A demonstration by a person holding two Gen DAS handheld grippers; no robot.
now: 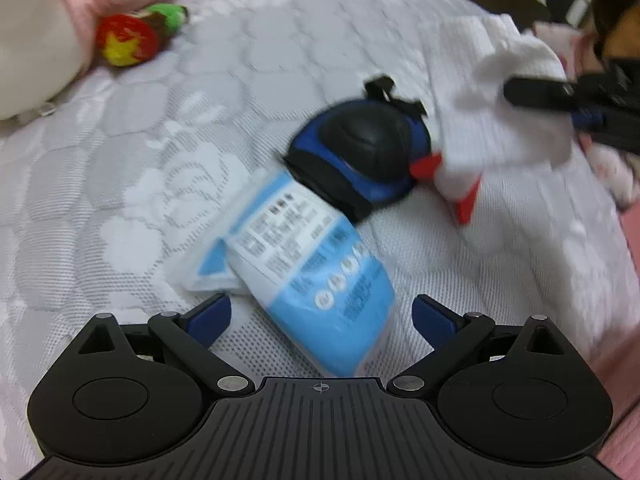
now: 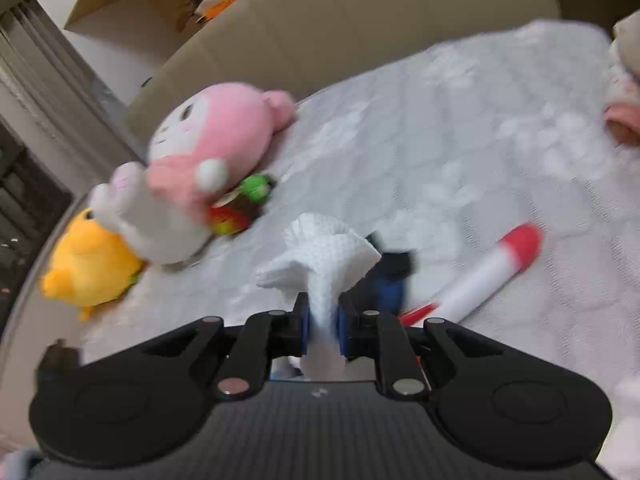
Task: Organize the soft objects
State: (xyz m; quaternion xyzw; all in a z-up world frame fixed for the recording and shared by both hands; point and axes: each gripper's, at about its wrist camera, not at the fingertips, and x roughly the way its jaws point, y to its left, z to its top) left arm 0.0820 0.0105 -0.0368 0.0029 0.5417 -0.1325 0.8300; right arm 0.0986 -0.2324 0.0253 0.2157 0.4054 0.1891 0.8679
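Note:
My left gripper point(image 1: 322, 316) hangs open just above a light-blue and white soft pack point(image 1: 308, 264) lying on the white quilted mattress point(image 1: 260, 60). Beyond the pack rests a blue and black knee pad point(image 1: 360, 152). To its right, a white and red rocket plush point(image 1: 460, 188) lies partly under a crumpled white cloth point(image 1: 504, 132). My right gripper point(image 2: 323, 320) is shut on that white cloth point(image 2: 324, 264), which bunches up above the fingers. The knee pad point(image 2: 388, 280) peeks out behind the cloth, and the rocket plush point(image 2: 488, 268) lies to the right.
A pink and white plush point(image 2: 216, 132), a yellow plush point(image 2: 88, 268) and a small red and green toy point(image 2: 240, 208) cluster at the mattress's left side. A cardboard panel point(image 2: 340, 20) stands behind the bed. The mattress edge drops off at the right point(image 1: 624, 320).

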